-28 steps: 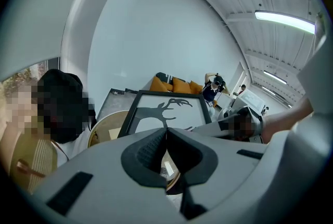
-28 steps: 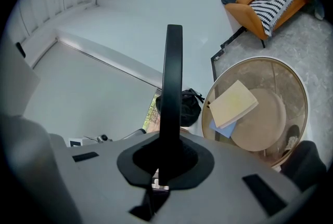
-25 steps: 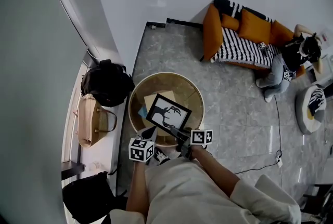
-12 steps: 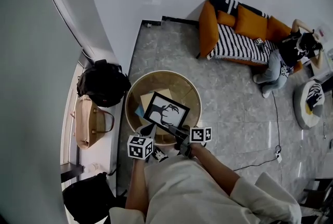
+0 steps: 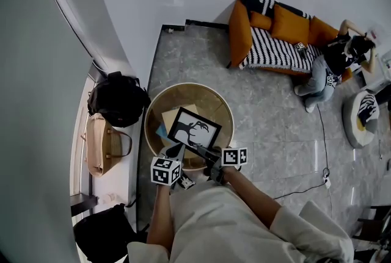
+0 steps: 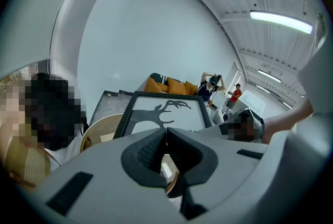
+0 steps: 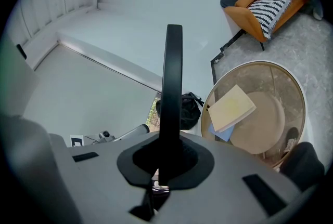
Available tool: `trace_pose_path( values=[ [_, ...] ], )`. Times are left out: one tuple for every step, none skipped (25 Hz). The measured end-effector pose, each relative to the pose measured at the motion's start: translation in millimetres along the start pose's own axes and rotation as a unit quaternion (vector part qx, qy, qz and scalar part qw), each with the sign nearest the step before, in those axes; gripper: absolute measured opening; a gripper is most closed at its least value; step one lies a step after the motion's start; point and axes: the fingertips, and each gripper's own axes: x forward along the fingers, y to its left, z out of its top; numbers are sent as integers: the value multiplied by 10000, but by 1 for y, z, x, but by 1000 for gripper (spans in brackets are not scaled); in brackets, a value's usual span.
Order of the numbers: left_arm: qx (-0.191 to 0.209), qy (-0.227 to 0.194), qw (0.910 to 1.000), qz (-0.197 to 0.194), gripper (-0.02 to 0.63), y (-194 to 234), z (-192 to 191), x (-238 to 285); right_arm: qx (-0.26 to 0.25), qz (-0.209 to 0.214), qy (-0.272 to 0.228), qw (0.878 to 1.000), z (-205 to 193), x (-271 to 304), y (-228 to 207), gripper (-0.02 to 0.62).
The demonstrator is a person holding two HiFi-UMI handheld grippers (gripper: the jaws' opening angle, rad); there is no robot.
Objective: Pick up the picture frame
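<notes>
The picture frame point(image 5: 194, 132), black-edged with a dark tree-like print on white, hangs tilted over the round wooden table point(image 5: 157, 103). My right gripper point(image 5: 212, 155) is shut on its near lower edge. In the right gripper view the frame point(image 7: 173, 72) stands edge-on, rising straight out of the right gripper point(image 7: 167, 146). My left gripper point(image 5: 175, 152) sits just left of the frame's near corner with its jaws shut and nothing between them. In the left gripper view the frame point(image 6: 165, 113) fills the space just beyond the left gripper point(image 6: 166, 132).
A pale yellow book point(image 7: 231, 107) lies on a blue one on the table. A black bag point(image 5: 111, 99) and a tan handbag point(image 5: 101, 144) sit on the ledge at left. Farther off are an orange sofa point(image 5: 275, 33), a person point(image 5: 333, 63) on the floor, and a cable point(image 5: 321, 179).
The head view has drifted slightly. The frame stays in the right gripper's grip over the table, and the left gripper stays beside it.
</notes>
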Motion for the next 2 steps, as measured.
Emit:
trace_pose_path(
  values=[
    [8,7,10000,-5,20,-1,0,0,-10,1,-4,10000,0,0,1,40],
    [15,14,10000,-9,20,-1,-1,-1,-20,2,-8,10000,0,0,1,40]
  ],
)
